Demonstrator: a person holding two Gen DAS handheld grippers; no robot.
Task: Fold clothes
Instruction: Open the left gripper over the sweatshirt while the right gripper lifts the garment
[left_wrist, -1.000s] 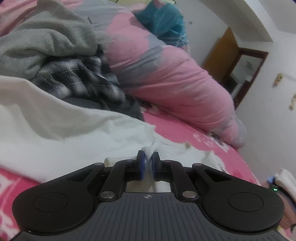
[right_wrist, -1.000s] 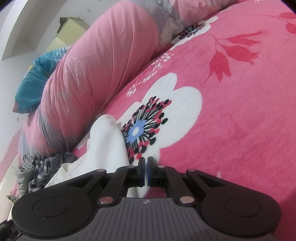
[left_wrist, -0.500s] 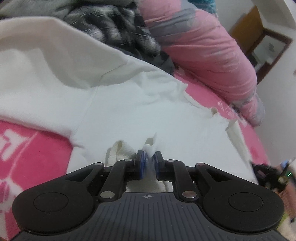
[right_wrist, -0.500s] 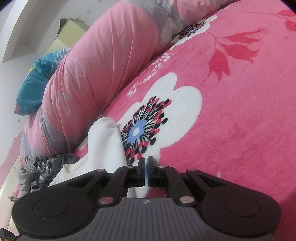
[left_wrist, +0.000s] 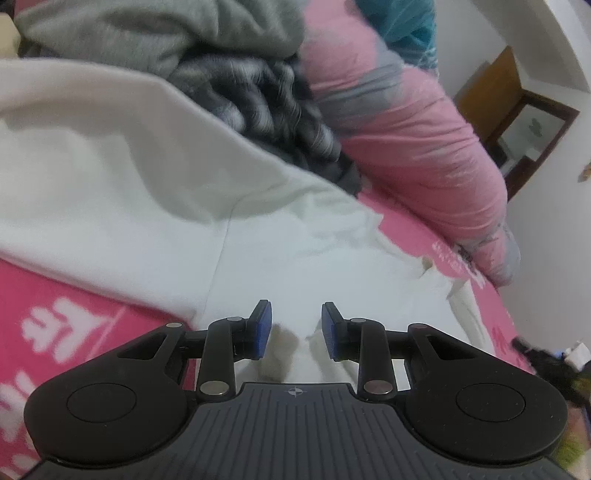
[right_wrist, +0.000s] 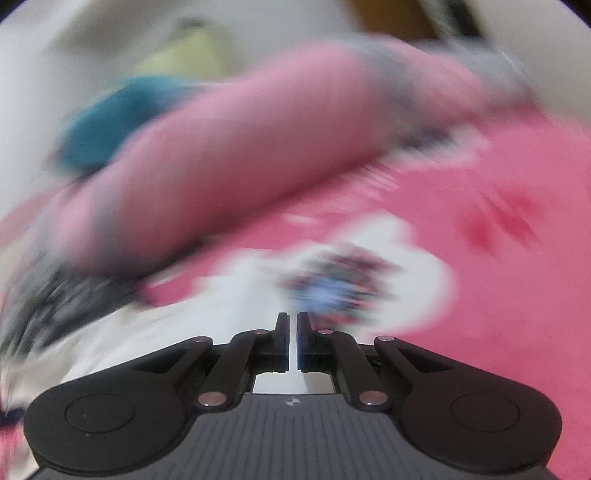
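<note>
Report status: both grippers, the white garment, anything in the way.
Left gripper open over white garment. Right gripper near shut, contents unclear. Gray clothes pile touches garment's far edge.

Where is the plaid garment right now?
In the left wrist view, the plaid garment lies upper centre, under the grey garment, left of the pink duvet roll and behind the white shirt.

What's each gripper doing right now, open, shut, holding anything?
Left gripper: open, holding nothing, over the white garment.
Right gripper: nearly shut with a thin gap; view too blurred to tell whether it pinches anything.
</note>
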